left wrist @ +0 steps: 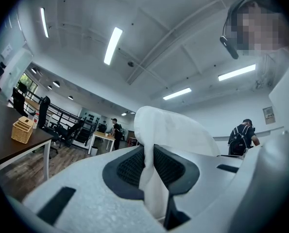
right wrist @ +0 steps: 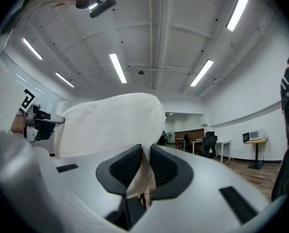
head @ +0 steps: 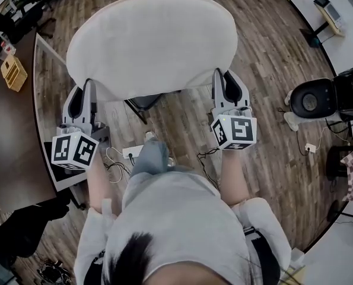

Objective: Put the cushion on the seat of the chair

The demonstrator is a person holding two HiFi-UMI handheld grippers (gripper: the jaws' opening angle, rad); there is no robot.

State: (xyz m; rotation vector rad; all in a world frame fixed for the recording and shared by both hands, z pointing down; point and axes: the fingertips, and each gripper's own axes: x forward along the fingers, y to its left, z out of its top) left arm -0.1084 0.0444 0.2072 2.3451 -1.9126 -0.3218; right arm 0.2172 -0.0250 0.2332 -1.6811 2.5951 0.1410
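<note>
At the far left of the head view a brown desk (head: 10, 129) is seen, with a wicker basket (head: 13, 73) on it; it takes no part in the move.

Next to it, the left gripper (head: 84, 91) is held level, and its fingers (left wrist: 129, 169) are closed on a fold of the white cushion's (head: 152, 40) near edge. In the left gripper view the fabric is pinched between the two dark pads and rises ahead of them.

The cushion is carried in the air, well above the wooden floor (head: 271, 58). It lies straight ahead of both pairs of fingers and away from the person. Its long axis runs from left to right, across the line along which the grippers point, and its broad face is turned upward.

Just under the middle of its near edge, between the two grippers, a dark part of what is taken to be the chair (head: 143, 103) is seen. The rest of the seat is hidden by the cushion, so it cannot be told how far the cushion is centred over it.

At the right, the right gripper (head: 223, 79) is likewise clamped on the near edge, with cloth pressed between its pads. Neither hand is nearer the seat than the other. The coming move is judged to be an even lowering by both.
</note>
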